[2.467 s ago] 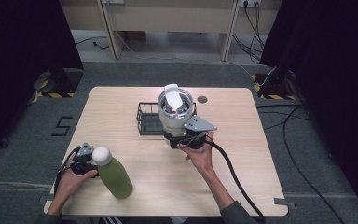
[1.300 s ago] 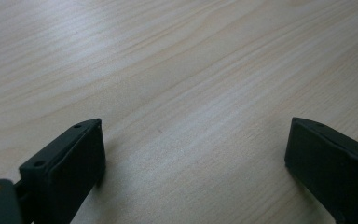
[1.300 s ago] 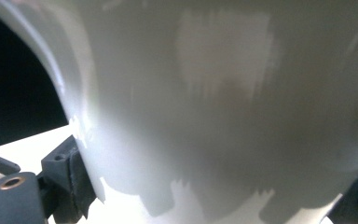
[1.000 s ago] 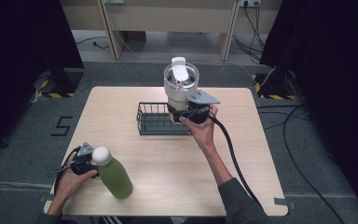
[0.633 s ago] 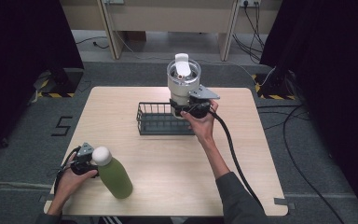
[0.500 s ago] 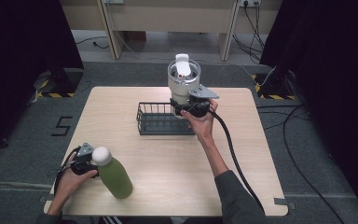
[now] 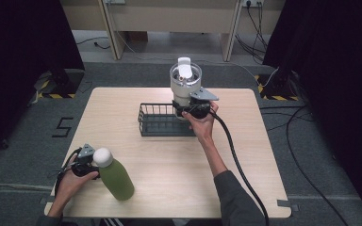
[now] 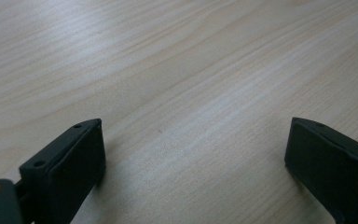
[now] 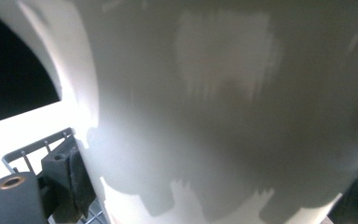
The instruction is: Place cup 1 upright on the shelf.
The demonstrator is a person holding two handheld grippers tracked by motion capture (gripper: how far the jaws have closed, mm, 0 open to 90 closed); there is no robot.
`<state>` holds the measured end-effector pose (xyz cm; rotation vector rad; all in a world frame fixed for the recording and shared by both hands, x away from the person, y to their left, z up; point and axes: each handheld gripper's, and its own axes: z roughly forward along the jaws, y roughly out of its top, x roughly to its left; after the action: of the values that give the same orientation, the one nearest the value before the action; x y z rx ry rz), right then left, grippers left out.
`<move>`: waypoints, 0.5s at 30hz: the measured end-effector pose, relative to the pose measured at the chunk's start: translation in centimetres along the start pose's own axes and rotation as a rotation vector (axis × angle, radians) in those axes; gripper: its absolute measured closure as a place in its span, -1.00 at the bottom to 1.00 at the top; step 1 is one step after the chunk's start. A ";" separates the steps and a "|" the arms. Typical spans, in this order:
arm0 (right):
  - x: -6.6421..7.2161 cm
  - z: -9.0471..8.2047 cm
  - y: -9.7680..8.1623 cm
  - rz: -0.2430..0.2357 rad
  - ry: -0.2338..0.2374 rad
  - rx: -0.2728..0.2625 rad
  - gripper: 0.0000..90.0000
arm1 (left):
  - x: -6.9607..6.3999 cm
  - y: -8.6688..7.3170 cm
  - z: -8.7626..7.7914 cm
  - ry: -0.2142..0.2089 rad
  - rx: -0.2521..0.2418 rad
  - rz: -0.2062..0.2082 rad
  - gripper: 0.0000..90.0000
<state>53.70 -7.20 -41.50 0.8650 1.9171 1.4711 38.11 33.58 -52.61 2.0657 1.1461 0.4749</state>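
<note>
A white lidded cup (image 7: 185, 84) is held upright over the right end of a black wire basket (image 7: 156, 121); its base looks to be at the basket's rim. My right gripper (image 7: 189, 111) is shut on the cup's lower body. In the right gripper view the cup wall (image 9: 223, 102) spans the frame between the fingers (image 9: 72, 179), with basket wires (image 9: 32, 156) at lower left. A green bottle (image 7: 115, 178) with a white cap stands at the table's near left. My left gripper (image 7: 86, 163) sits beside its cap, open (image 8: 193, 154) over bare wood.
The light wooden table (image 7: 264, 155) has free room across its middle and right. A thick black cable (image 7: 238, 160) trails from the right gripper toward the front edge. Dark curtains and floor cables surround the table.
The right gripper has lifted the cup from the table's middle and carried it back, over the basket's right end. The left gripper and the bottle have stayed put.
</note>
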 end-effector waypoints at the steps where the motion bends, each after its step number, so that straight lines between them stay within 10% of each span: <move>1: 0.0 0.0 0.0 0.000 0.000 0.000 -0.76 | 0.0 0.0 0.0 0.000 0.000 0.000 -0.90; 15: -0.1 0.6 -2.0 0.011 0.001 0.014 -0.76 | 0.0 0.0 0.0 -0.001 0.000 0.000 -0.90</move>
<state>53.96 -7.27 -43.61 0.8822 1.9285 1.4665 38.10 33.58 -52.60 2.0652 1.1457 0.4745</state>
